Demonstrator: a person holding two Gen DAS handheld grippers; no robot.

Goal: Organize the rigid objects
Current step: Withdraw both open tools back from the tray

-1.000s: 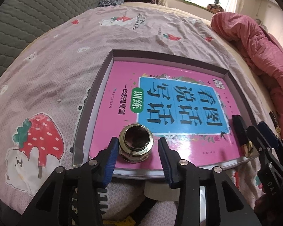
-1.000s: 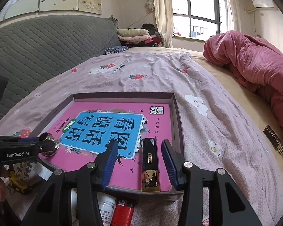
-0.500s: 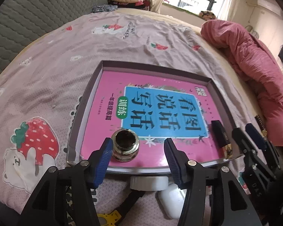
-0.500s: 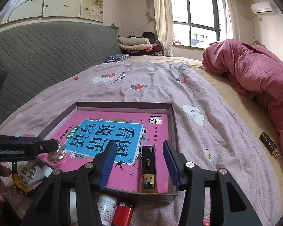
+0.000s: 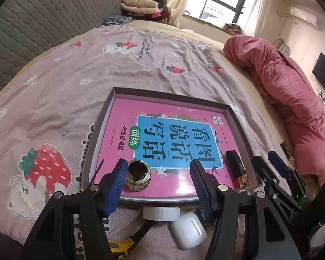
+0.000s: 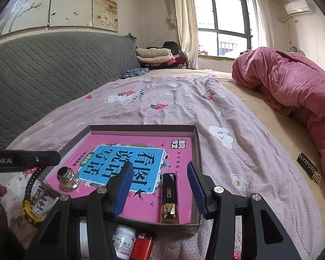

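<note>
A shallow grey cardboard tray sits on the strawberry-print bedsheet as the collecting spot, a pink-and-blue workbook lining its floor. On that book stand the squat brass threaded fitting, left corner, and the black-and-gold lipstick tube, right edge. The left gripper is opening, pads clear of the fitting, apparently releasing it; the right gripper hangs open over the lipstick, gripping nothing.

One shallow grey tray is counted, holding one pink workbook, one metal threaded fitting and one black-and-gold lighter. Outside it are counted one white earbud case, one white pill bottle, one red lighter and one yellow-and-black watch.
</note>
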